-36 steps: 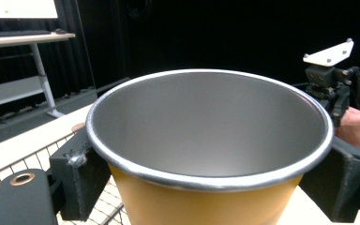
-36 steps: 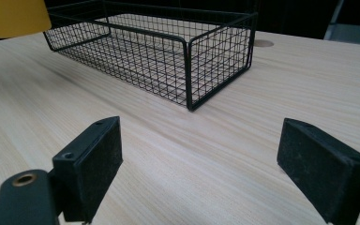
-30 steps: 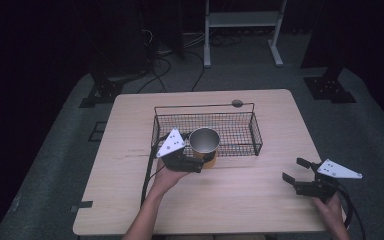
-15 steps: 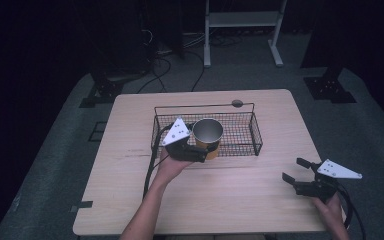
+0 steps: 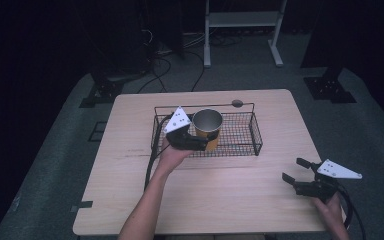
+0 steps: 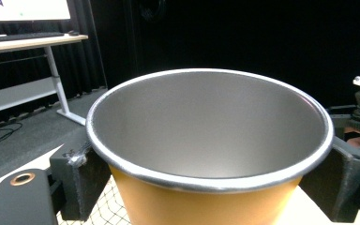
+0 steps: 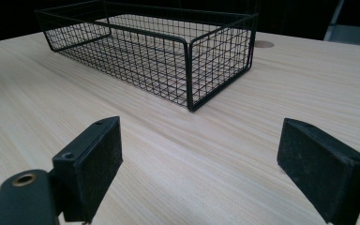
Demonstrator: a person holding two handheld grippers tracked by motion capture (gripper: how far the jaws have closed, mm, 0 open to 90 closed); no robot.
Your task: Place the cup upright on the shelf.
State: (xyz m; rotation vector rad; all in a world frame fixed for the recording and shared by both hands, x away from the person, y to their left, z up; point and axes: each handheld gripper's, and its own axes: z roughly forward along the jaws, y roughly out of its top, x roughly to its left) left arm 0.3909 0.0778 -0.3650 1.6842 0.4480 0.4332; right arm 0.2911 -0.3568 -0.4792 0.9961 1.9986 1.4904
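The left gripper (image 5: 202,143) clamps its two black jaws against opposite sides of the orange, round cup with a shiny metal lining (image 5: 207,127), spread just as wide as the cup's body. The cup stands upright, mouth up, its long axis vertical, over the left half of the black wire-mesh basket (image 5: 245,137). The right gripper (image 5: 296,170) rests low over the pale wooden table (image 5: 230,200), well apart from the basket, jaws spread wide on nothing.

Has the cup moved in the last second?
Yes. The cup, shut in the left gripper, has gone farther from the person and slightly right against the basket, from its near-left edge toward its middle.
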